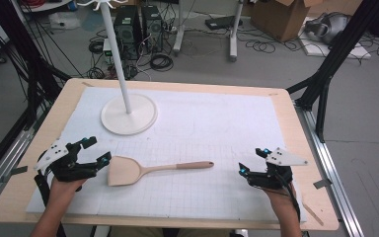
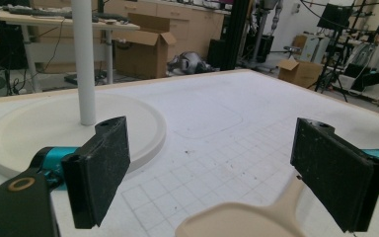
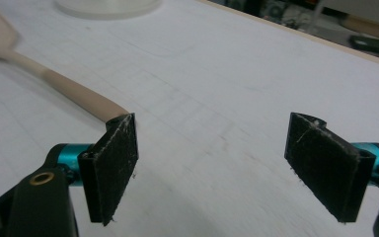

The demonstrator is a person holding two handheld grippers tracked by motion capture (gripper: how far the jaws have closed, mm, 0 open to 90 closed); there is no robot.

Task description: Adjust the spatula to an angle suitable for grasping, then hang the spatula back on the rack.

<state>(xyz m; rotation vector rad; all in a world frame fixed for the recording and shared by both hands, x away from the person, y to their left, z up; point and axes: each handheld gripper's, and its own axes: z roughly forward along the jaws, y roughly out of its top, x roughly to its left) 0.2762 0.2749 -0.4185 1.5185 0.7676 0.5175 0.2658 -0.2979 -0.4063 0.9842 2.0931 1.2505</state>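
A wooden spatula [image 1: 150, 169] lies flat on the white gridded mat [image 1: 202, 128] covering the table [image 1: 296, 123], near the front edge and between the two hands, its broad blade pointing toward the left gripper [image 1: 93, 152] and its round handle toward the right gripper [image 1: 251, 162]. Behind it, well apart, stands a white pole stand [image 1: 128, 113] on a round base. Both grippers have their jaws spread wide and hold nothing; in the left gripper view the blade sits just below and between the jaws, while in the right gripper view the handle's end lies just beside one jaw. The spatula looks light, stiff and smooth, unlikely to bend or break, though a rounded handle may roll or slip. The thicker end of the handle seems the surest place to pinch, since the thin blade lies flush with the mat
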